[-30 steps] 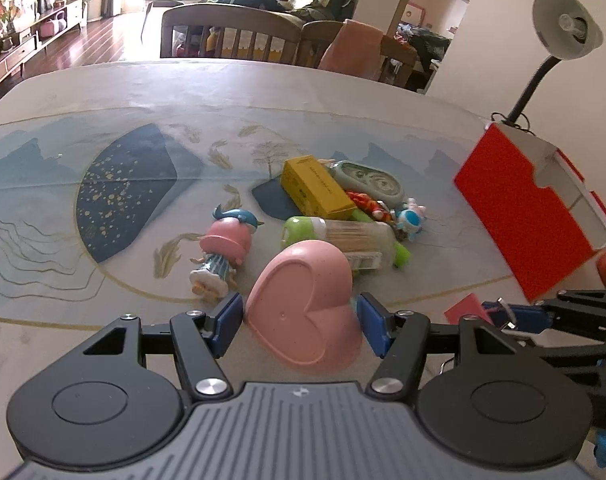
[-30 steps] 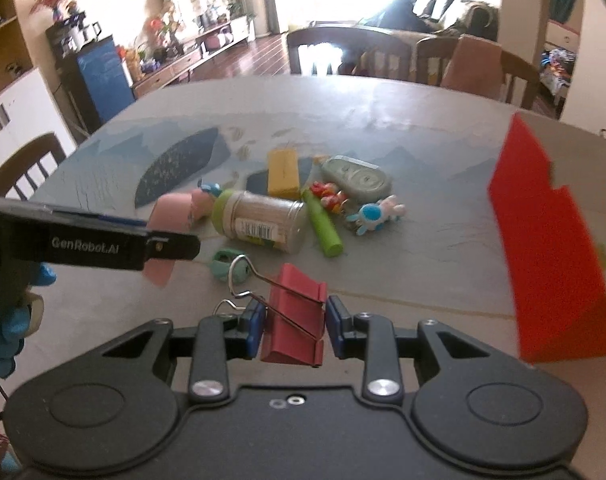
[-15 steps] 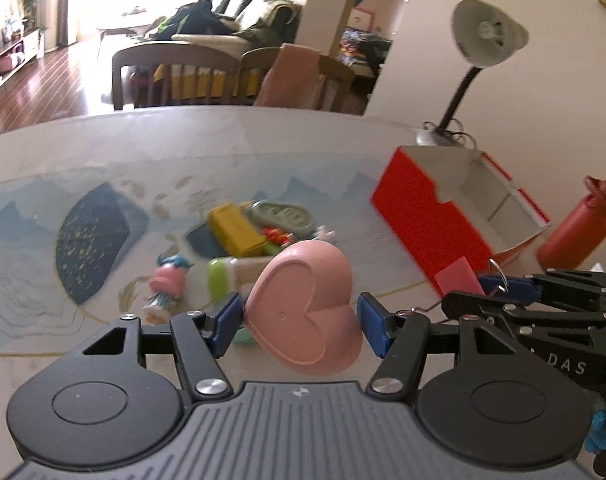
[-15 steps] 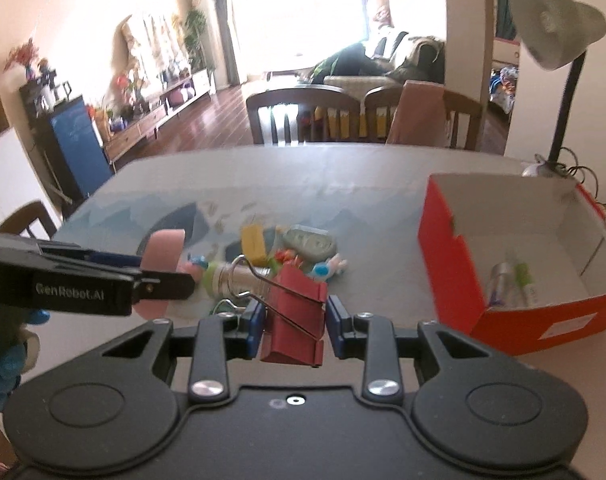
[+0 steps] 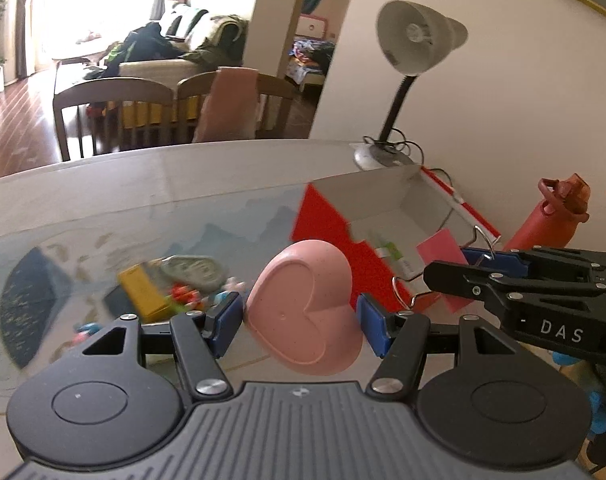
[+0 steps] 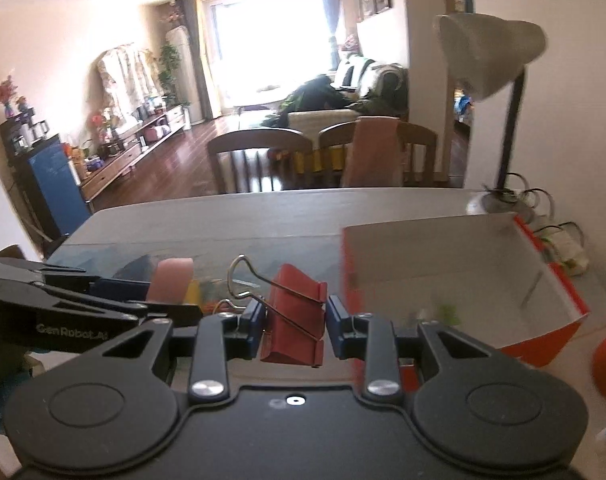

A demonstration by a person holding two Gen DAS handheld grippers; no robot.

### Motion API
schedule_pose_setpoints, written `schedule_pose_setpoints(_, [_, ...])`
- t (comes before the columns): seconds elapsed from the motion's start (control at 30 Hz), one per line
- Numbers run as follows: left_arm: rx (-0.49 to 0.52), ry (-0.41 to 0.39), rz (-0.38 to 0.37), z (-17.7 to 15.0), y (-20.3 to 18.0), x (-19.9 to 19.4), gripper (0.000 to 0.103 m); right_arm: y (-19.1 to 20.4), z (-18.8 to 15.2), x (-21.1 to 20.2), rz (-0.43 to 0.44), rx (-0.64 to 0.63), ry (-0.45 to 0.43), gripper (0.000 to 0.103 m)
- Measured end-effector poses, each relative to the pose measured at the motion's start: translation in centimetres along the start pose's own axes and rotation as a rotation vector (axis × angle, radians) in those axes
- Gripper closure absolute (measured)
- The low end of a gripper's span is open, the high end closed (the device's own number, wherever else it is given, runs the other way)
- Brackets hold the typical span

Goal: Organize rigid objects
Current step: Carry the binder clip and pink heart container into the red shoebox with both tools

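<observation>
My left gripper point(image 5: 299, 320) is shut on a pink heart-shaped dish point(image 5: 303, 308), held in the air above the table. My right gripper point(image 6: 293, 322) is shut on a red binder clip point(image 6: 297, 312) with wire handles. In the left wrist view the right gripper point(image 5: 443, 270) with its clip point(image 5: 441, 248) hangs over the open red box point(image 5: 331, 224). In the right wrist view the red box point(image 6: 559, 284) lies ahead to the right, with small items on its white floor. The left gripper point(image 6: 171, 286) with the pink dish point(image 6: 169, 286) shows at the left.
A pile stays on the patterned table point(image 5: 143, 196): a yellow box point(image 5: 141, 290), a grey oval case point(image 5: 193, 270) and small toys point(image 5: 185, 296). A desk lamp point(image 5: 411, 48) stands behind the box, a red bottle point(image 5: 551, 216) to its right. Chairs point(image 5: 115, 116) line the far edge.
Both grippers have risen and swung right toward the red box, each keeping its object. The pile has slid to the left in view, and the box's inside has come into sight.
</observation>
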State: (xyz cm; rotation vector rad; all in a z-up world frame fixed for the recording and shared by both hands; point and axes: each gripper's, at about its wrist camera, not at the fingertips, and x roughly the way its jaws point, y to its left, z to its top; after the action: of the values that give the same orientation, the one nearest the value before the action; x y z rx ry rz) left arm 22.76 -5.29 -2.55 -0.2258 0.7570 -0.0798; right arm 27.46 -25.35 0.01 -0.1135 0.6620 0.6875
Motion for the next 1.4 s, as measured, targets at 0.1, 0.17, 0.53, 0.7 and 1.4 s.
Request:
schedule_pose_setpoints(0.1, [0.009,0.009,-0.003,0.9,-1.8,1.8,0.040,-2.6,0.2,0.5,-0.021,0.007,0.006,0.072])
schedule_pose_setpoints(0.17, [0.010,0.016,-0.011,1.6,-3.2,3.1,0.040,-4.3,0.3,0.9,-0.030,0.017,0.011,0.072])
schedule_pose_setpoints(0.53, [0.054,0.069,0.000,4.6,-9.0,9.9,0.040,-12.4,0.4,3.1,-0.094,0.060,0.024,0.072])
schedule_pose_setpoints(0.7, [0.090,0.095,0.017,6.0,-10.9,12.9,0.040,-15.0,0.1,4.1,-0.115,0.067,0.044,0.072])
schedule_pose_setpoints(1.4, [0.213,0.243,0.079,10.6,-14.5,26.7,0.040,-19.5,-0.7,11.2,-0.155,0.012,0.209,0.072])
